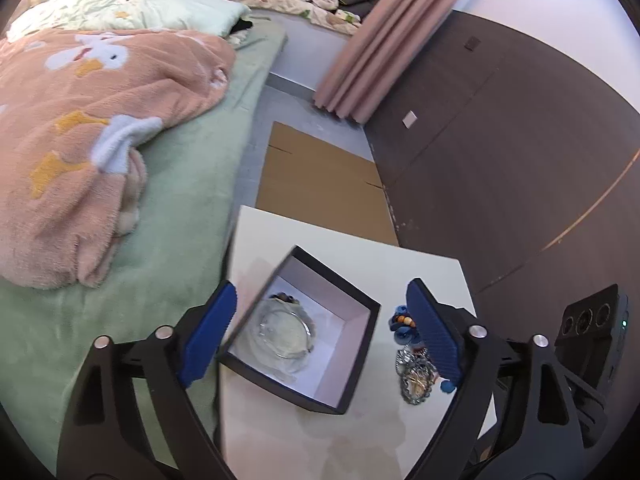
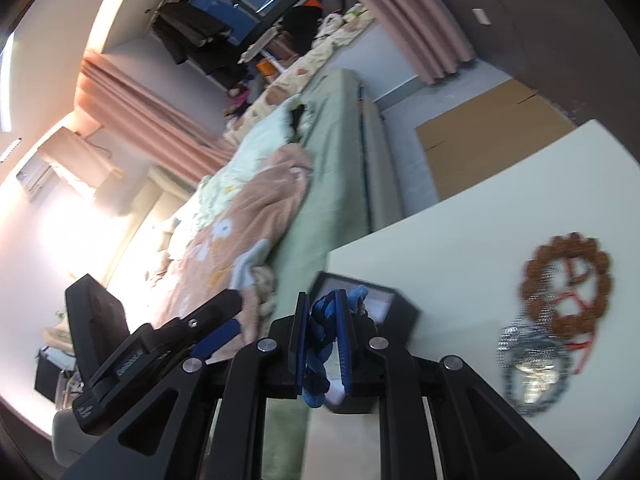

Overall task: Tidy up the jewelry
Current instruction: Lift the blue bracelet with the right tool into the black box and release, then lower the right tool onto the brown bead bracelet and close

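Two grippers are at work over the white tabletop (image 1: 420, 276), and they are doing different jobs. Your left gripper (image 1: 320, 336) hangs with its blue-padded fingers (image 1: 208, 340) spread wide and nothing between them, straddling the open black square gift box with the pale lining (image 1: 360, 344), which sits close to the table's bed-side edge. A clear glass bangle (image 1: 286, 332) and a dark beaded piece already lie inside it. Your right gripper (image 2: 324, 344) is clenched on a twisted blue cord bracelet (image 2: 318, 356), held above and just in front of that same black box (image 2: 400, 312). The step in hand looks like dropping this bracelet into the box. Carry it over the middle of the opening, not the near wall, and lower until the dangling end is below the rim before you release, so the cord cannot drape over the edge. Keep the left fingers clear of the opening, or use them to steady the box wall, since it looks light enough to slide. Left on the table, well towards its far side from the bed, are a brown beaded ring with red cord (image 2: 568, 280) and a silver chain piece (image 2: 532, 372) touching it; a beaded cluster (image 1: 404, 324) also lies just beside the box.
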